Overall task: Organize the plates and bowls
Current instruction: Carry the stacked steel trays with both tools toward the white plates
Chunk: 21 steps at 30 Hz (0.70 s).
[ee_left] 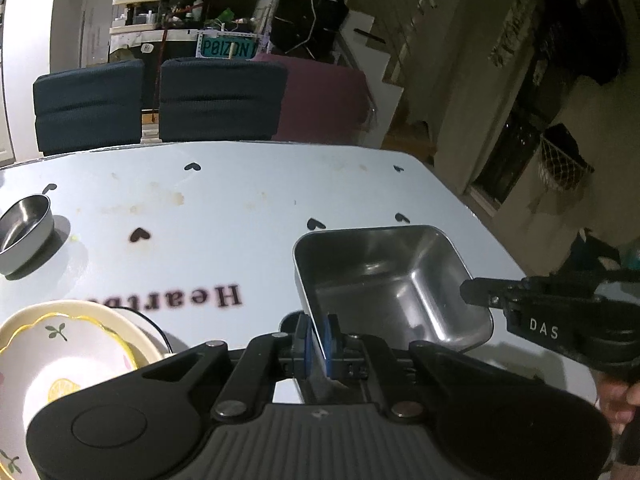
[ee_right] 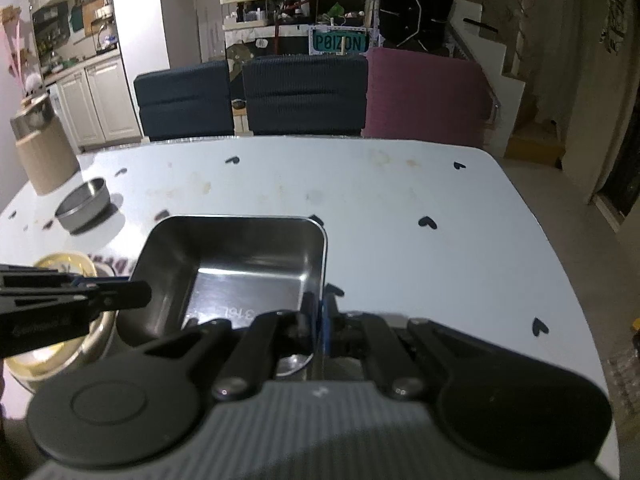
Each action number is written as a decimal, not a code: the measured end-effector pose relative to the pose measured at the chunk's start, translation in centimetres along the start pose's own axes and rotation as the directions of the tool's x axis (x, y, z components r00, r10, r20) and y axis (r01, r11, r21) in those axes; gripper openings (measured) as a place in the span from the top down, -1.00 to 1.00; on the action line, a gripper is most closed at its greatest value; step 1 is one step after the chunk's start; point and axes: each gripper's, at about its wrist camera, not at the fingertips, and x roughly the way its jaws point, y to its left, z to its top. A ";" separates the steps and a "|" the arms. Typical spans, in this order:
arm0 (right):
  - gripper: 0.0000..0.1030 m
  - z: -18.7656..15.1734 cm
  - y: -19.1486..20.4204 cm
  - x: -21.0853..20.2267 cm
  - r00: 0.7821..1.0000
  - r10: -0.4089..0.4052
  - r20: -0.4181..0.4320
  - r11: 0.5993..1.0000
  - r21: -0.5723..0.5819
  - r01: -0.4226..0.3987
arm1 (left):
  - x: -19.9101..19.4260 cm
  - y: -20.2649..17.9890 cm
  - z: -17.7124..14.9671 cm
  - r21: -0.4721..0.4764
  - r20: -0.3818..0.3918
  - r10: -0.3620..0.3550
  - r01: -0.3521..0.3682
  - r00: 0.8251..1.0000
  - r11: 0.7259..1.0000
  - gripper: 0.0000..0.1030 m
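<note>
Both grippers pinch steel tray [ee_left: 384,280] walls: left gripper [ee_left: 318,336] fingers on L wall, right gripper [ee_right: 318,320] fingers on R wall; round bowl [ee_left: 24,232] far left on bench [ee_left: 240,200]

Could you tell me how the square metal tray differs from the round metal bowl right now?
The tray is rectangular with rounded corners; the bowl is round. The tray looks larger and is held on two walls by the left gripper and right gripper; the bowl sits untouched on the table, farther off. Both are empty, shiny metal.
</note>
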 end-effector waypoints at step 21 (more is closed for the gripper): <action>0.92 -1.0 0.3 2.1 0.995 -0.007 -0.102 0.999 -0.041 0.003 | 1.7 -0.1 -1.3 0.021 -0.092 0.029 -0.027 0.995 0.999 0.83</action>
